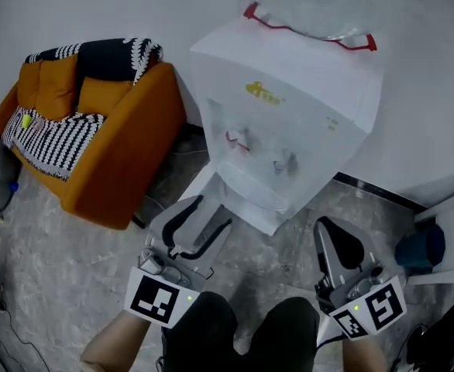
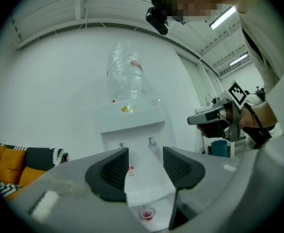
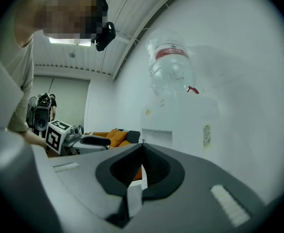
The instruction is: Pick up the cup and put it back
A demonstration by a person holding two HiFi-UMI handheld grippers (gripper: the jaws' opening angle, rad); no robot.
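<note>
Meanwhile, a person is standing in front of a white water dispenser (image 1: pixel 289 122), holding a gripper in each hand. The left gripper (image 2: pixel 146 166) is showing its jaws partway apart, with nothing between the pads. The right gripper (image 3: pixel 142 152) is showing its jaws closed together at the tips, gripping nothing.

A small red cup (image 2: pixel 147 213) is sitting upright, mouth up, on a white ledge at the dispenser's front, beneath the taps. It is lying ahead of the left jaws and below them, showing through the gap between them. From the right jaws the dispenser is presenting only its side, and no cup is showing there.

The left hand is looking the nearer and better lined up. Its jaws would likely need to drop and go forward to straddle the cup's wall from the sides.
</note>
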